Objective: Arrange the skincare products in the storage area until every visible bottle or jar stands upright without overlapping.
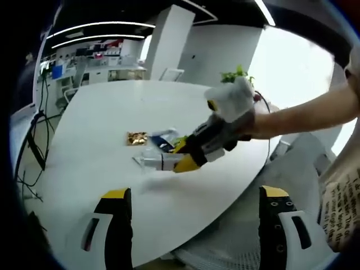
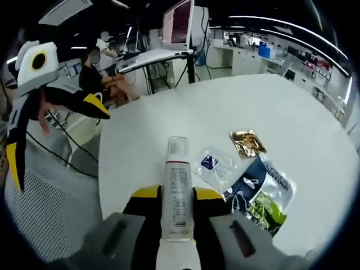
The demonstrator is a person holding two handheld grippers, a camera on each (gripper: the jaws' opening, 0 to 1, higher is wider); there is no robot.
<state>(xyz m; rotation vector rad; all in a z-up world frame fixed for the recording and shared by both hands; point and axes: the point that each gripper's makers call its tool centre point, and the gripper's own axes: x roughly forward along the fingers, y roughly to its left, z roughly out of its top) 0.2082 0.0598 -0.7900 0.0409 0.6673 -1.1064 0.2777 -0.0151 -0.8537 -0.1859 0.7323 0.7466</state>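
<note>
A slim white bottle with a clear cap (image 2: pixel 177 191) is held between the yellow-tipped jaws of my right gripper (image 2: pixel 178 194), which is shut on it; the cap points away over the white table (image 2: pixel 281 112). In the left gripper view the same right gripper (image 1: pixel 179 158), held by a gloved hand, grips that bottle (image 1: pixel 149 162) low over the table. A gold sachet (image 2: pixel 247 142), a clear sachet (image 2: pixel 214 166) and a blue-green pouch (image 2: pixel 261 194) lie flat beside it. My left gripper (image 1: pixel 194 208) stands wide open near the table edge, holding nothing; it also appears as the left gripper (image 2: pixel 53 132).
The round table's edge (image 1: pixel 185 236) curves close under my left jaws. A mesh chair (image 2: pixel 50 214) stands beside the table. A potted plant (image 1: pixel 236 76) sits at the far side. Desks, a monitor (image 2: pixel 179 22) and seated people (image 2: pixel 101 67) fill the background.
</note>
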